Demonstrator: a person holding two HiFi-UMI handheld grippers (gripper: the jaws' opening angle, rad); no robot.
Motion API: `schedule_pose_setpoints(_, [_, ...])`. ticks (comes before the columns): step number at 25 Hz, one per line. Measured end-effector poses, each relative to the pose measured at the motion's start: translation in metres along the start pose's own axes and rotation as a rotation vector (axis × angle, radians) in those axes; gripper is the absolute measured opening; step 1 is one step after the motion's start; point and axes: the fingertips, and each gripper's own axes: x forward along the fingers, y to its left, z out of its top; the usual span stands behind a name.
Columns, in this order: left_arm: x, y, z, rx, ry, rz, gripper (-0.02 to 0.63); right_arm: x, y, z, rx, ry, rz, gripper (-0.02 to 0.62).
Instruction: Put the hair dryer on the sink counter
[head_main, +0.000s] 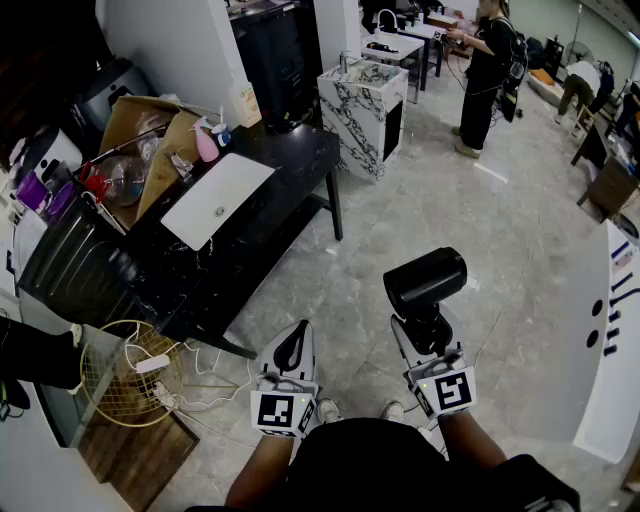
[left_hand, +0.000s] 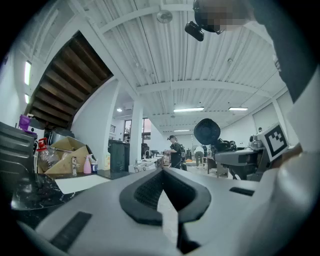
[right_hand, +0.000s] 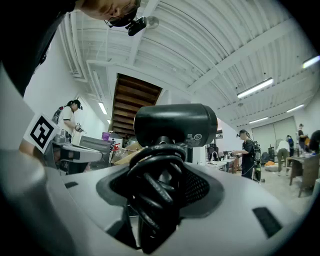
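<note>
The black hair dryer stands upright in my right gripper, low in the head view and over the grey floor. Its cord is wound round the handle between the jaws. In the right gripper view the right gripper is shut on that handle, with the hair dryer's barrel above. My left gripper is beside it on the left, shut with nothing in it; the left gripper shows its jaws meeting at the tip. The black sink counter with its white basin lies ahead to the left, well apart from both grippers.
A pink spray bottle and a cardboard box sit at the counter's back. A gold wire basket with cables is at its near end. A marble sink unit and a standing person are farther off. A white panel is at right.
</note>
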Motion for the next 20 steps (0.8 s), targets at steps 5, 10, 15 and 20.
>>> schedule_pose_setpoints(5, [-0.006,0.000,-0.003,-0.008,0.003,-0.003,-0.006,-0.002,0.005,0.000,-0.019,-0.002,0.002,0.255])
schedule_pose_setpoints(10, [-0.011,-0.001,-0.004,-0.021,0.013,-0.011,-0.006,-0.003,0.012,0.000,-0.002,0.008,0.013,0.255])
schedule_pose_setpoints(15, [-0.017,0.001,-0.015,-0.052,0.036,-0.007,-0.006,-0.002,0.019,0.003,0.018,0.009,0.029,0.254])
schedule_pose_setpoints(20, [-0.017,0.006,-0.014,-0.048,0.028,-0.015,-0.006,0.001,0.024,0.006,0.041,0.003,0.039,0.255])
